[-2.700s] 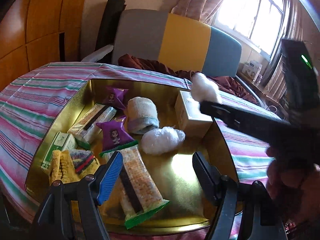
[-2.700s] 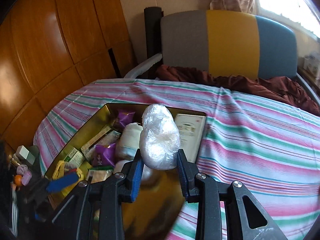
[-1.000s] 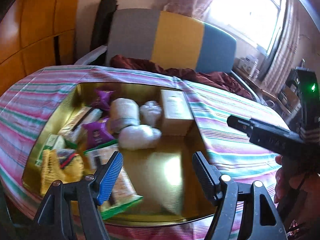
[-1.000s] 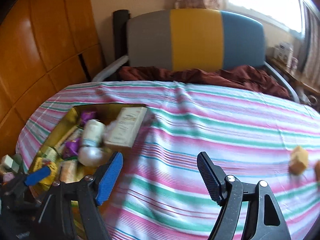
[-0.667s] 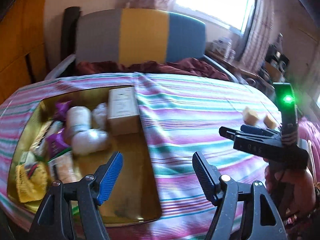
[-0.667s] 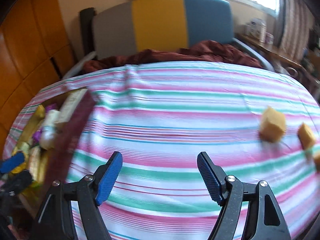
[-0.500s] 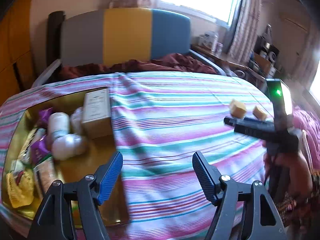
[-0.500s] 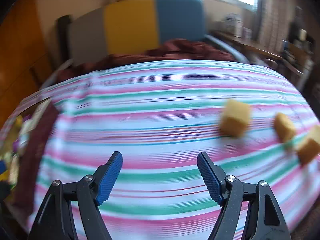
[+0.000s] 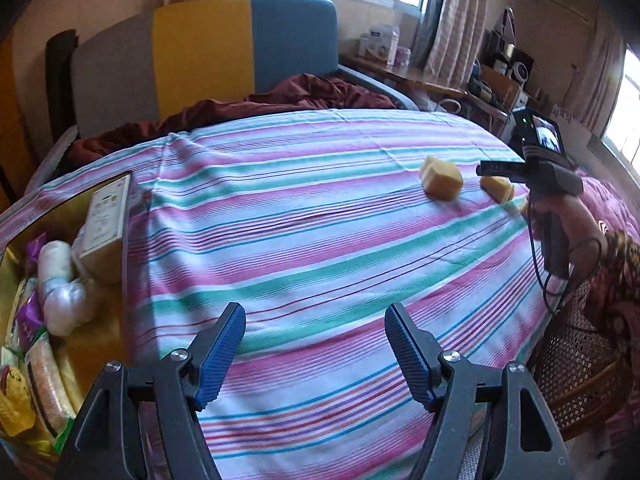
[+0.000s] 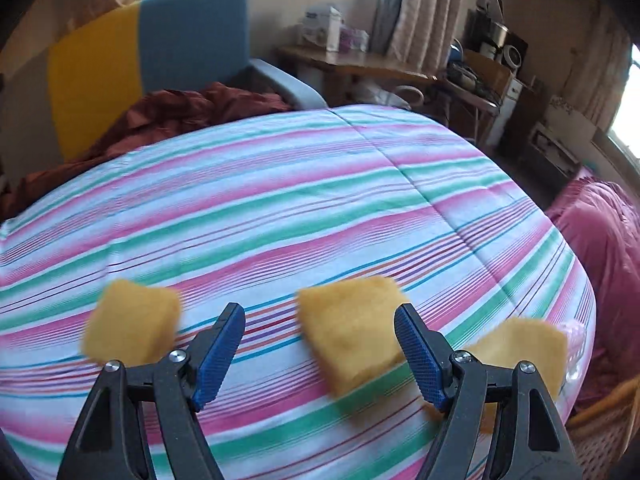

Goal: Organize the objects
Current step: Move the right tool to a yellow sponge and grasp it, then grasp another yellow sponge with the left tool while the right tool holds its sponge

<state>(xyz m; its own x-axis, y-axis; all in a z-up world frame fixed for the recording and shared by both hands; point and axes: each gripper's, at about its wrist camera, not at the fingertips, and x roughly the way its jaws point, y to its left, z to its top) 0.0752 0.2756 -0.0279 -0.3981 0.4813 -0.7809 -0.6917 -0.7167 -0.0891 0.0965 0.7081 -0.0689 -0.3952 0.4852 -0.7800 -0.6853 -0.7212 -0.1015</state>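
Three yellow sponge cubes lie on the striped tablecloth (image 10: 280, 184) near its right edge: a left cube (image 10: 132, 328), a middle cube (image 10: 352, 332) and a right cube (image 10: 520, 348). My right gripper (image 10: 319, 316) is open just above them, the middle cube showing between its fingers, untouched. My left gripper (image 9: 314, 320) is open and empty over the cloth's near side. At the far left sits the gold tray (image 9: 100, 344) with a cream box (image 9: 106, 216), white wrapped rolls (image 9: 66, 308) and snack packets. The left wrist view shows the right gripper (image 9: 486, 168) over the cubes (image 9: 442, 180).
A chair with a grey, yellow and blue back (image 9: 200, 52) stands behind the table, a maroon cloth (image 9: 280, 96) on its seat. A wicker chair (image 9: 580, 360) and pink bedding (image 10: 600, 232) are off the table's right edge. A cluttered desk (image 10: 360, 64) stands by the window.
The right gripper let go of a white wrapped bundle over the tray, then swung right across the cloth to the yellow cubes. The left gripper also swung right, off the tray.
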